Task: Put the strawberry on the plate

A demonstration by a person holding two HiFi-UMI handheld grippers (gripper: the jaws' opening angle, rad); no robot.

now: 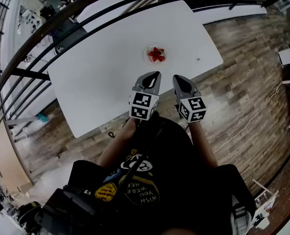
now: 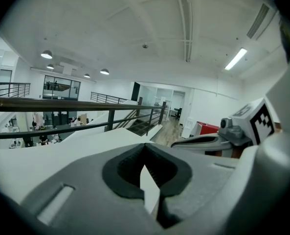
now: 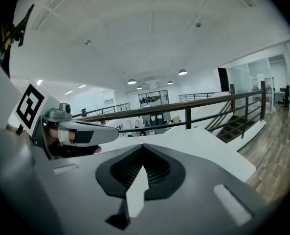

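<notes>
Red strawberry sits on the small white plate, which rests on the white table ahead of both claws, well apart from their tips. The left gripper has its jaws drawn together with nothing between them (only the pale tabletop shows through the hollow behind the tips). The right gripper is likewise closed and empty. The two claws are held side by side, near each other but not touching, at the table's near edge, with their tips pointing toward the plate. Each gripper view catches the other claw off to its side. A black railing runs beyond the table's far edge, and a wood floor lies to the right of the right gripper.
</notes>
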